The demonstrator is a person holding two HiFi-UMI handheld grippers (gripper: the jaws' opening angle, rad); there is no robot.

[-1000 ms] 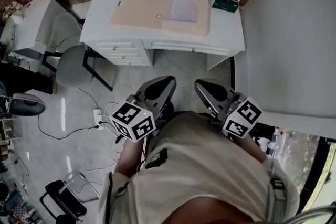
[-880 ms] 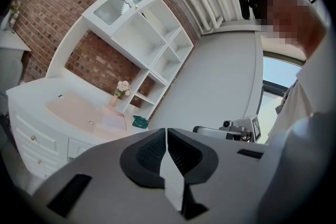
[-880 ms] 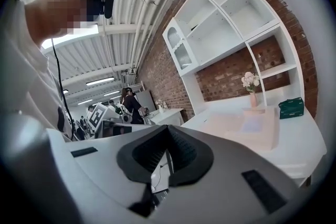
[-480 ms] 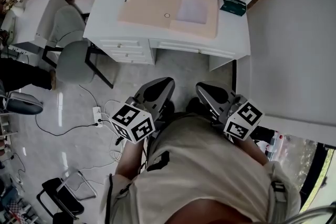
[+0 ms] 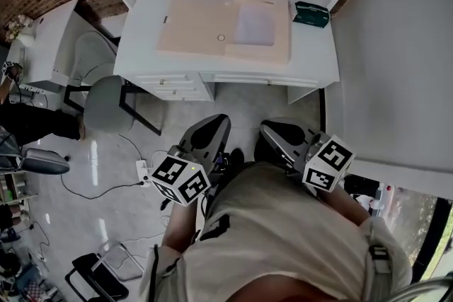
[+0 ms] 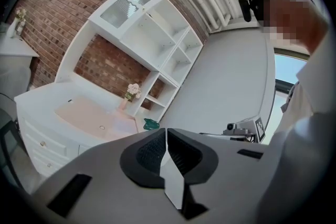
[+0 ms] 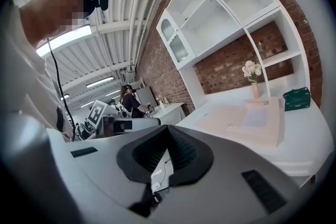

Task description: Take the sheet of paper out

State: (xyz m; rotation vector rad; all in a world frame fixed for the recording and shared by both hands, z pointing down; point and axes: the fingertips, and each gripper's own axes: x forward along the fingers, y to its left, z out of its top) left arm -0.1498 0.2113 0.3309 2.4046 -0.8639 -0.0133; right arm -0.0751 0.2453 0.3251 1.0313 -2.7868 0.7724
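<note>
Left gripper [image 6: 166,132] and right gripper [image 7: 167,132] are both closed and empty, held at the person's waist, well apart from the white surface [image 5: 311,46] ahead. On it lies a beige pad [image 5: 191,28]. The pale sheet [image 5: 255,23] rests on its right part; tucked in or loose is unclear. Paper is likely light, limp and easily creased, so pinch 1 free corner and draw it out flat.

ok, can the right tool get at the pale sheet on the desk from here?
Probably not yet: right tool is shut, back by the person's body, with floor between it and the desk. Nothing blocks the sheet.
</note>
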